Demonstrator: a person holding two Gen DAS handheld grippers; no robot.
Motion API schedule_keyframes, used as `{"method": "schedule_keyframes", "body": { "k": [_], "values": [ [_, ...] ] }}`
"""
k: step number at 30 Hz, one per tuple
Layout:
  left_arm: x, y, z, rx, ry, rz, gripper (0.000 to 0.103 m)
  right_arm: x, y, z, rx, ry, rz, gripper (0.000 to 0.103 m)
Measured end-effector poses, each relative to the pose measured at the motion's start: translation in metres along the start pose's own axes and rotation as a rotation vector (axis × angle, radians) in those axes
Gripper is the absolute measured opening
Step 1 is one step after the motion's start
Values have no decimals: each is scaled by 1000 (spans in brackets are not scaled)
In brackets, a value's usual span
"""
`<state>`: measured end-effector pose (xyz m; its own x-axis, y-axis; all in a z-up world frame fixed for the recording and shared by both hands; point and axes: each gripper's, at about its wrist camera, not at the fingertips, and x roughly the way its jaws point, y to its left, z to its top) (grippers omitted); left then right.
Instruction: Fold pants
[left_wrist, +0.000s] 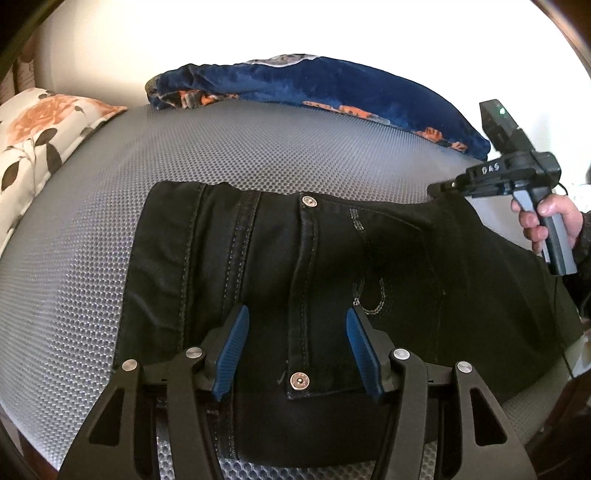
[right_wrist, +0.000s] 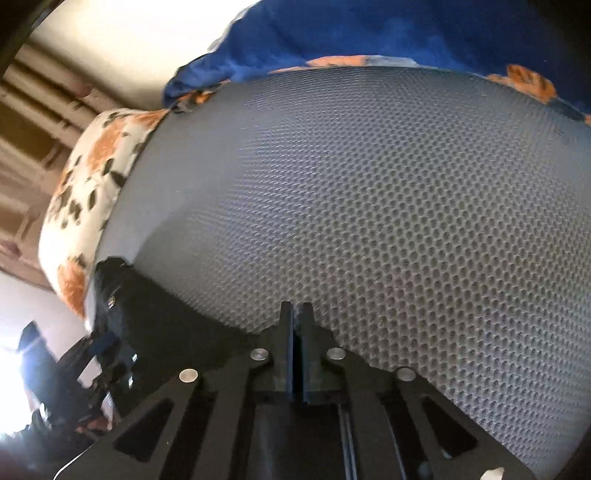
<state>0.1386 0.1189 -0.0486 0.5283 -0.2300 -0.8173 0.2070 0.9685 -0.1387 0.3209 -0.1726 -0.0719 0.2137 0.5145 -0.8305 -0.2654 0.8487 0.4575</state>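
Note:
Black jeans (left_wrist: 332, 258) lie flat across the grey honeycomb mattress (left_wrist: 221, 147), waistband buttons facing up. My left gripper (left_wrist: 295, 317) is open just above the waistband, its blue pads (left_wrist: 231, 350) on either side of the fly. My right gripper (left_wrist: 439, 188) shows in the left wrist view at the far right edge of the jeans, apparently pinching the cloth there. In the right wrist view its jaws (right_wrist: 295, 314) are shut; the jeans (right_wrist: 166, 321) show dark below and left of the fingers, and the pinched spot is hidden.
A blue floral blanket (left_wrist: 314, 85) lies along the far edge of the mattress. A white floral pillow (left_wrist: 40, 136) sits at the left. The mattress surface (right_wrist: 369, 203) stretches ahead of the right gripper. A hand (left_wrist: 546, 221) holds the right gripper.

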Motion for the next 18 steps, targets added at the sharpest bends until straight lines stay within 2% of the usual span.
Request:
{"method": "schedule_keyframes", "body": {
  "k": [2,4,6,7,9,12,14,18],
  "values": [
    [-10,-8,9,11,-19,-6,56,-11,1,2,10,-26,-12,7],
    [-21,-24,22,56,-64,-36,57,-39,5,-3,14,-78,-24,12],
    [-25,-46,36,123,-90,-74,59,-66,10,-15,-8,-113,-61,35],
    [-23,-57,40,152,-96,-99,59,-73,11,-20,-12,-127,-73,37],
    [-12,-85,50,214,-95,-158,59,-93,12,-42,-19,-145,-115,38],
    [13,-119,60,257,-69,-224,59,-101,-1,-71,9,-136,-150,38],
    [41,-143,67,263,1,-287,58,-100,-13,-90,39,-122,-200,37],
    [76,-169,74,268,63,-327,56,-91,-37,-121,113,-94,-232,37]
  ]
}}
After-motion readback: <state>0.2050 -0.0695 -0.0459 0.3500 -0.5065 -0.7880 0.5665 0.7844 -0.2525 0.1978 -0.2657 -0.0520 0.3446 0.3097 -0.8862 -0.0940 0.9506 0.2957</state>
